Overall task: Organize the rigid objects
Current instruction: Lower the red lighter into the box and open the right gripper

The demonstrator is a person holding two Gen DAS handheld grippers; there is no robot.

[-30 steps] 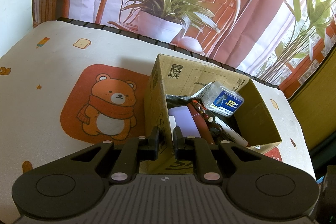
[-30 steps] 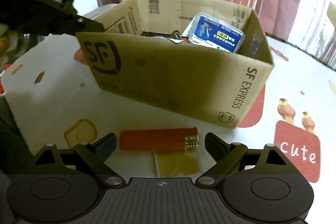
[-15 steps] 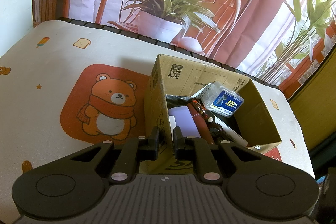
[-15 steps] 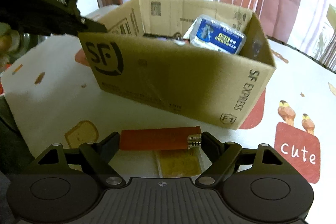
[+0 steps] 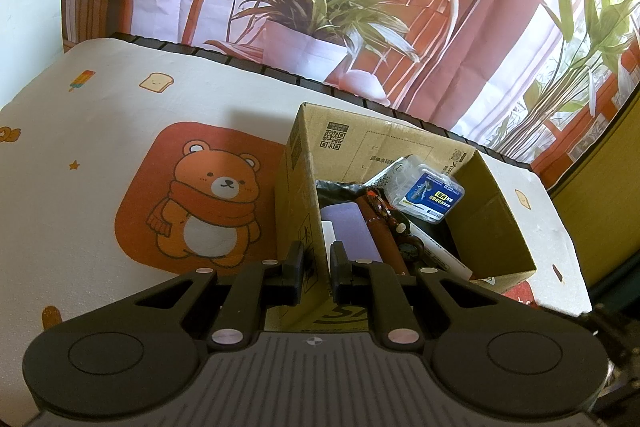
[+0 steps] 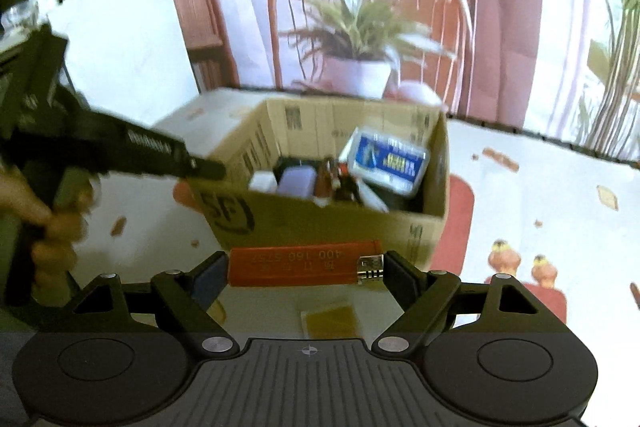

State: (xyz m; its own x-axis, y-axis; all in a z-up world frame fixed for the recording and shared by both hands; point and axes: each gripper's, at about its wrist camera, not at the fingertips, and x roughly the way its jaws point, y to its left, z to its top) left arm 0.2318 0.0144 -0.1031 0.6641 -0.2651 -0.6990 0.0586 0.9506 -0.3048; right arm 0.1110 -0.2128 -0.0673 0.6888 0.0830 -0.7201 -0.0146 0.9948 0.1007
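Observation:
A cardboard box [image 5: 400, 143] stands open on the white printed tablecloth [image 5: 80, 211]. My left gripper [image 5: 316, 267] is shut on the box's near left wall, one finger inside and one outside. Inside lie a clear case with a blue label [image 5: 430, 193], a purple block [image 5: 350, 227] and a brown pen-like stick [image 5: 380, 231]. In the right wrist view my right gripper [image 6: 306, 267] is shut on a red lighter [image 6: 296, 263], held crosswise by its ends, above the cloth in front of the box [image 6: 320, 223]. The left gripper [image 6: 208, 169] shows there at the box's corner.
A small yellow sachet [image 6: 330, 319] lies on the cloth below the lighter. A person's hand [image 6: 52, 223] grips the left tool's handle at the left. Behind the table hangs a backdrop printed with a chair and potted plant [image 5: 320, 7]. The cloth's right edge [image 5: 568, 239] runs close to the box.
The right gripper's jaws closed onto the ends of the red lighter and lifted it off the cloth; the box now looks lower and farther. The left gripper kept still.

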